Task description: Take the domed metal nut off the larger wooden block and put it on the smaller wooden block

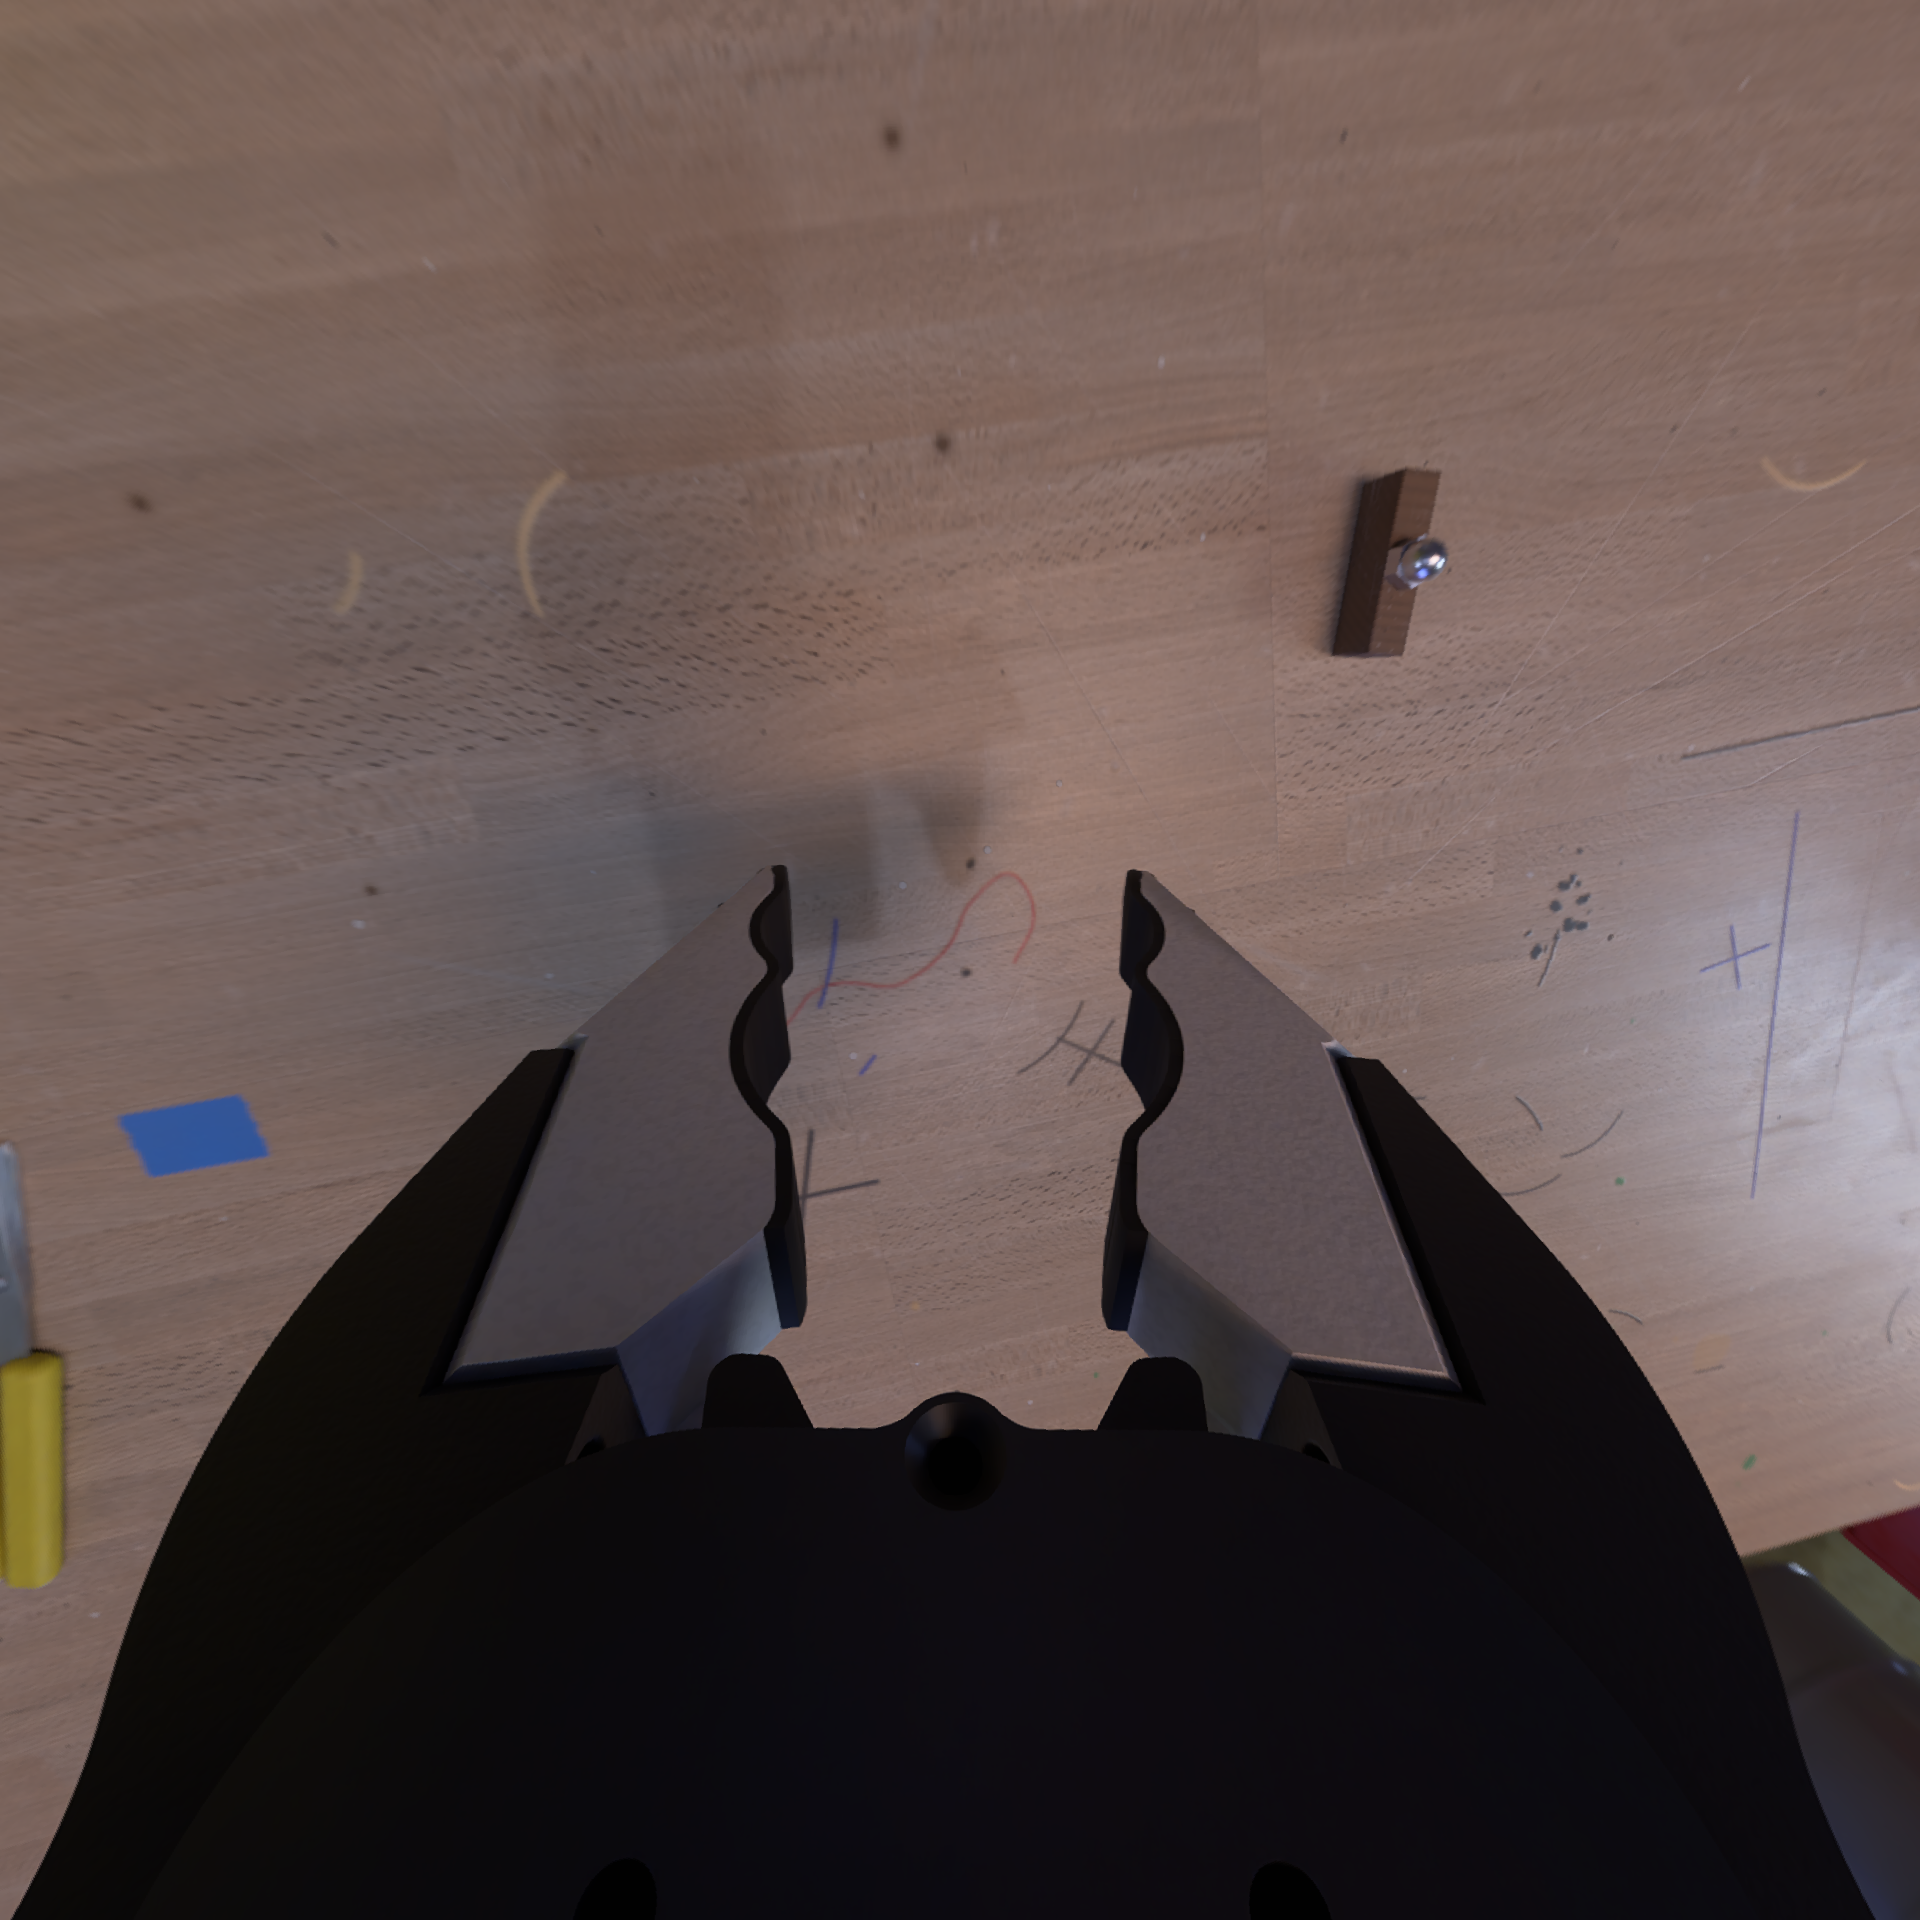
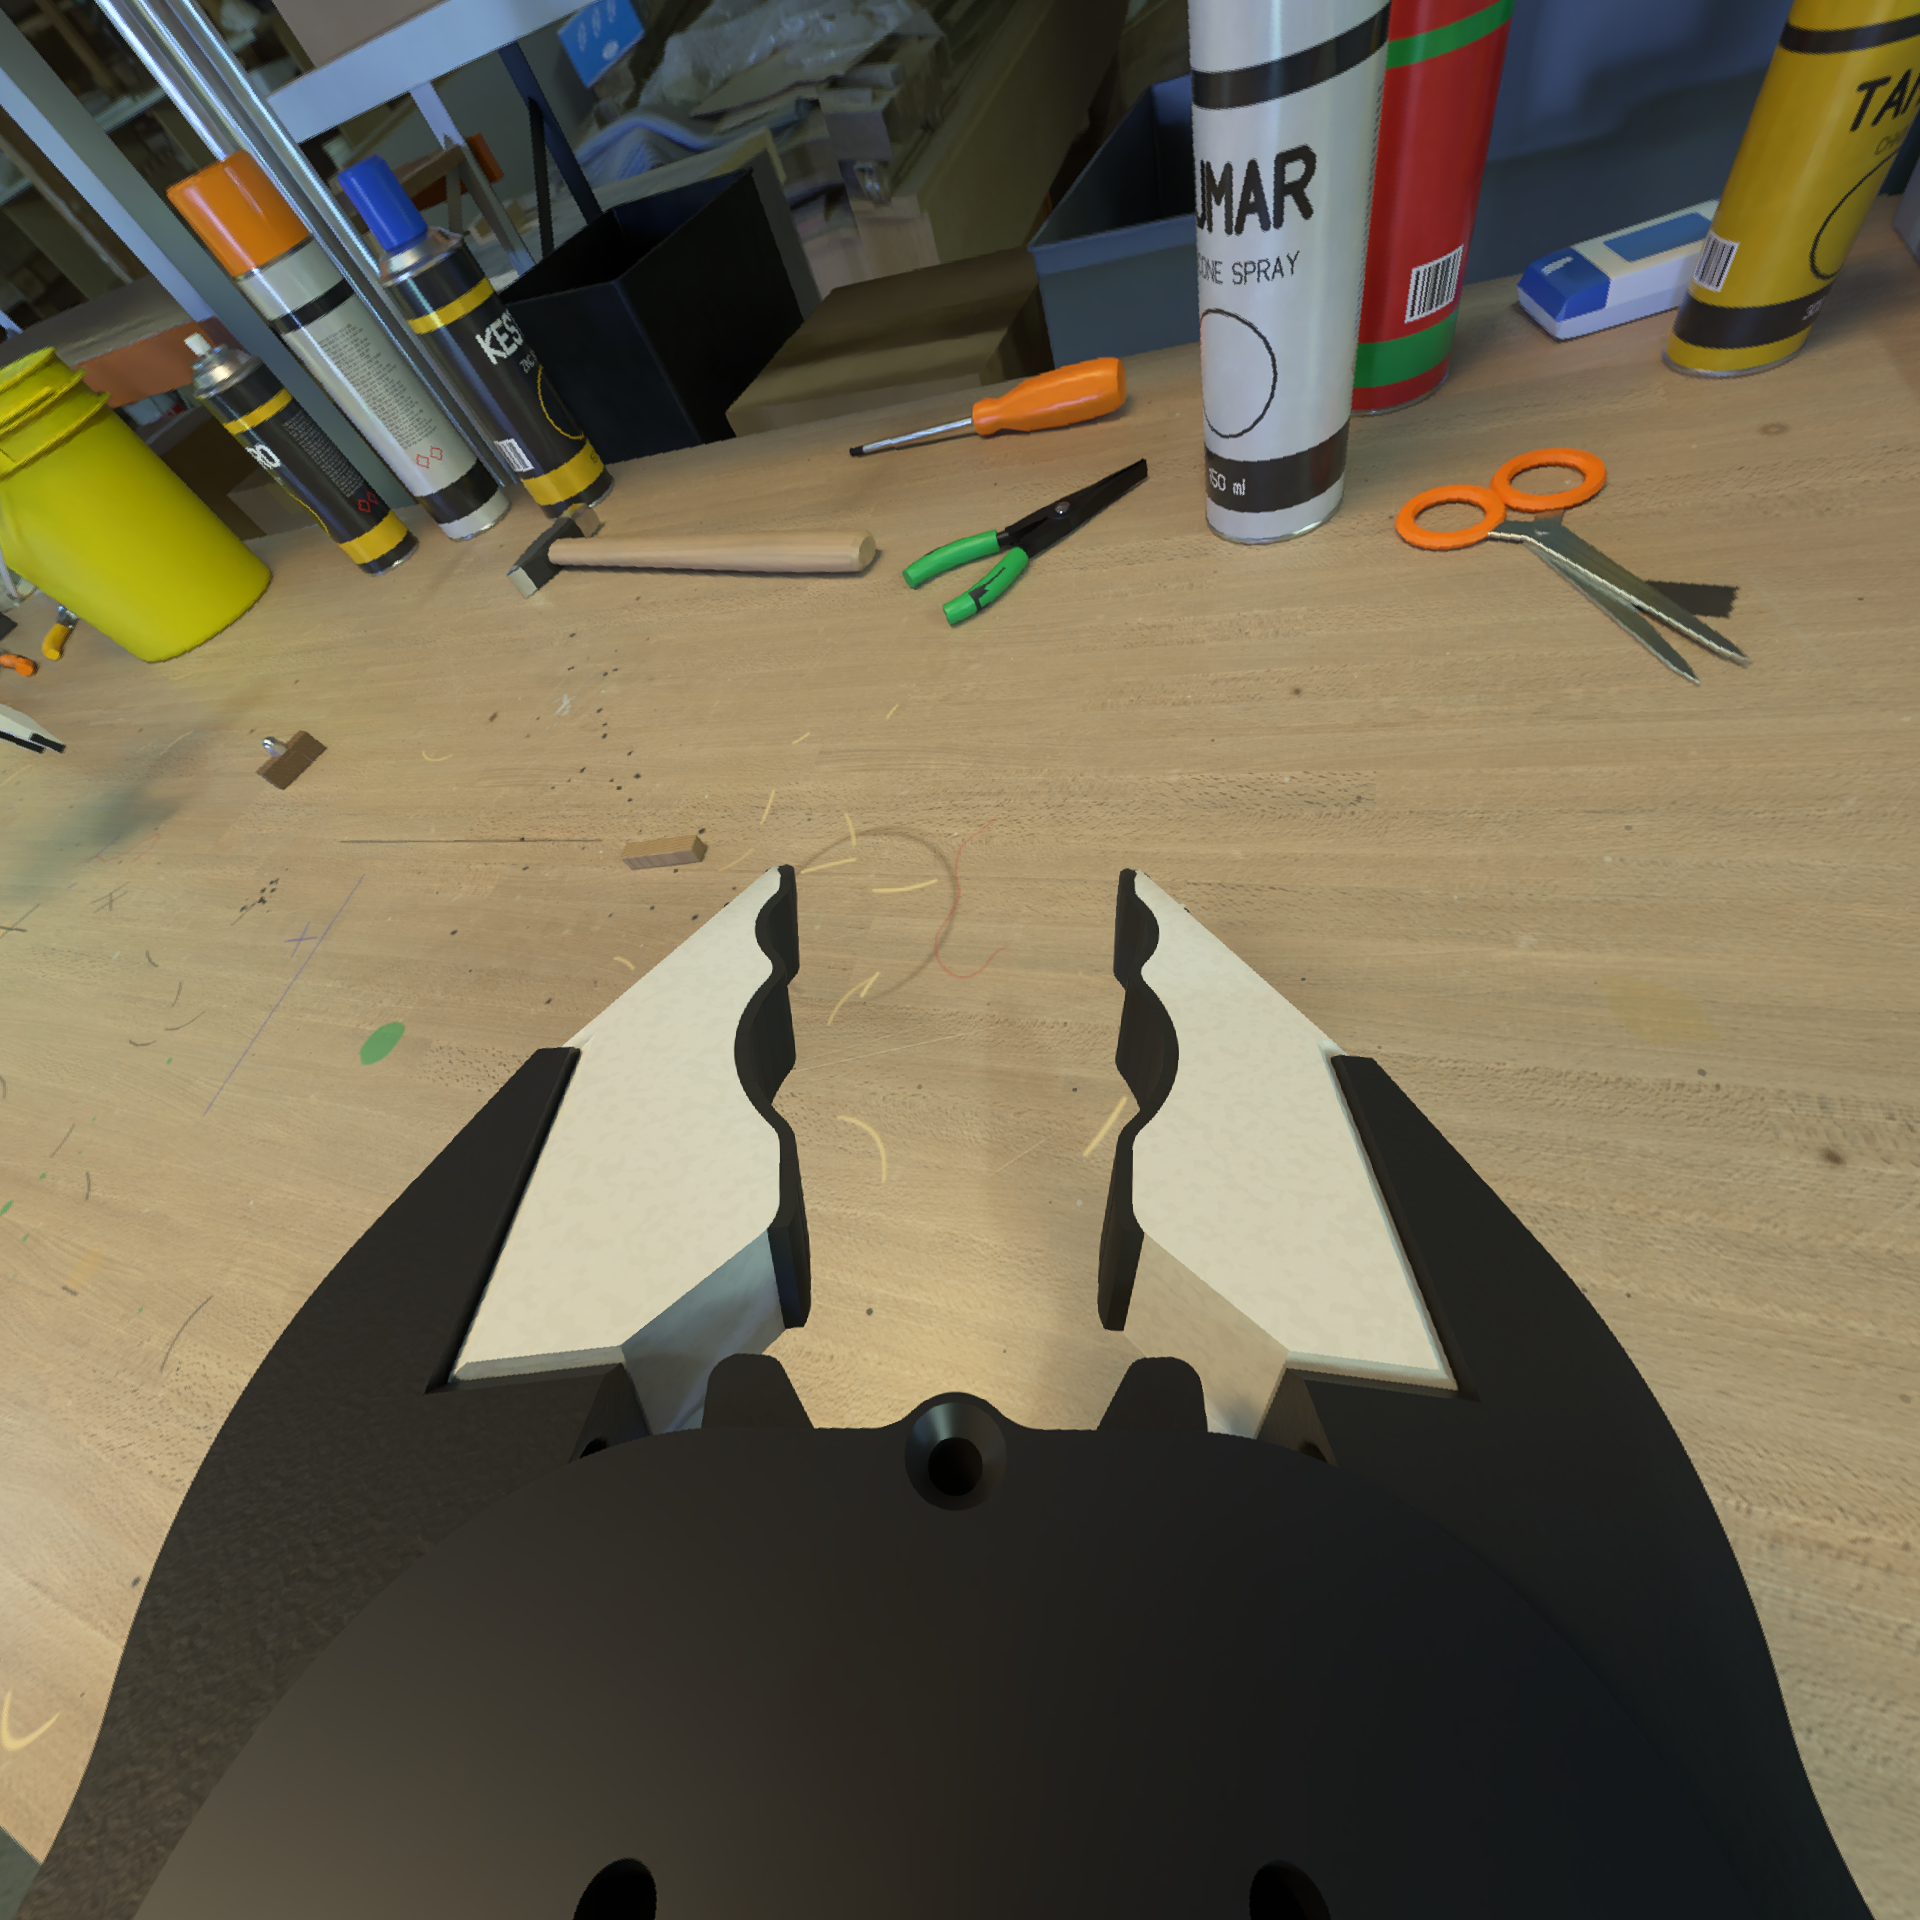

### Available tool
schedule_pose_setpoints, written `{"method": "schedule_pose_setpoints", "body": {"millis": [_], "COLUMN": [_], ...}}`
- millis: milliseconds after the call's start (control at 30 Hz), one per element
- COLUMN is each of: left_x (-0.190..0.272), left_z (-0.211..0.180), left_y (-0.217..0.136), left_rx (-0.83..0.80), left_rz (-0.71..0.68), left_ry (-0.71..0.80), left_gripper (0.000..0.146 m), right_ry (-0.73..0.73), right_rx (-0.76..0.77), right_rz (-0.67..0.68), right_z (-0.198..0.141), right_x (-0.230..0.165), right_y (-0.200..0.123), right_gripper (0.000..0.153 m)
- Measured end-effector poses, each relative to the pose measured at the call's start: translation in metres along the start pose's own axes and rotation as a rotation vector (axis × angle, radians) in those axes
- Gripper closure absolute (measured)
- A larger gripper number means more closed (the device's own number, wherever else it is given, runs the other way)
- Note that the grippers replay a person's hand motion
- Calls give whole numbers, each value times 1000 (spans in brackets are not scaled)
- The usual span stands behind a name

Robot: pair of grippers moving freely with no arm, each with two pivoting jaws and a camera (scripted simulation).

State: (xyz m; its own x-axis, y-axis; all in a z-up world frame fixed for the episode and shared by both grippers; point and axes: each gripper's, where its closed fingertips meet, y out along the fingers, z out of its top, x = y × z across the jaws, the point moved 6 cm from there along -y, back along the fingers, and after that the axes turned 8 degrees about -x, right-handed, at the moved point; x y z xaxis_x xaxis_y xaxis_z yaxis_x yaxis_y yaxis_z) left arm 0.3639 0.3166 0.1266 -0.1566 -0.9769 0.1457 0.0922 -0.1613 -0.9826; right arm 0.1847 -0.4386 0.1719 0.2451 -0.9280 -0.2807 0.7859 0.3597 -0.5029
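A dark wooden block (image 1: pixel 1382 582) lies on the workbench up and to the right of my left gripper (image 1: pixel 956 883). A small domed metal nut (image 1: pixel 1421 561) sits on it. The left gripper is open and empty, above bare bench and well short of the block. In the right wrist view the same dark block (image 2: pixel 294 761) with the nut (image 2: pixel 272 745) is far to the left. A smaller, light wooden block (image 2: pixel 665 852) lies just ahead and left of my right gripper (image 2: pixel 956 883), which is open and empty.
A hammer (image 2: pixel 717 553), green-handled pliers (image 2: pixel 1023 540), an orange screwdriver (image 2: pixel 1039 400) and orange scissors (image 2: pixel 1558 540) lie farther back. Spray cans (image 2: pixel 1273 312) and a yellow bucket (image 2: pixel 114 520) stand at the rear. Blue tape (image 1: pixel 192 1135) and a yellow-handled tool (image 1: pixel 29 1465) lie at the left.
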Motion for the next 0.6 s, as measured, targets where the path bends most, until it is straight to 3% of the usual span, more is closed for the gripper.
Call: {"method": "schedule_pose_setpoints", "body": {"millis": [167,367,467,600], "left_x": [6,62,91,120], "left_z": [3,5,7,10], "left_y": [-50,-114,-120,-105], "left_rx": [230,569,627,587], "left_rz": [25,-41,-24,-16], "left_ry": [42,278,407,552], "left_gripper": [62,57,57,59], "right_ry": [-7,-7,-15,-44], "right_rx": [18,39,25,-12], "right_rz": [-5,-8,12,-3], "right_z": [2,4,3,0], "right_x": [-1,0,-6,-12], "right_y": [-4,-4,-1,0], "right_gripper": [90,90,90,90]}}
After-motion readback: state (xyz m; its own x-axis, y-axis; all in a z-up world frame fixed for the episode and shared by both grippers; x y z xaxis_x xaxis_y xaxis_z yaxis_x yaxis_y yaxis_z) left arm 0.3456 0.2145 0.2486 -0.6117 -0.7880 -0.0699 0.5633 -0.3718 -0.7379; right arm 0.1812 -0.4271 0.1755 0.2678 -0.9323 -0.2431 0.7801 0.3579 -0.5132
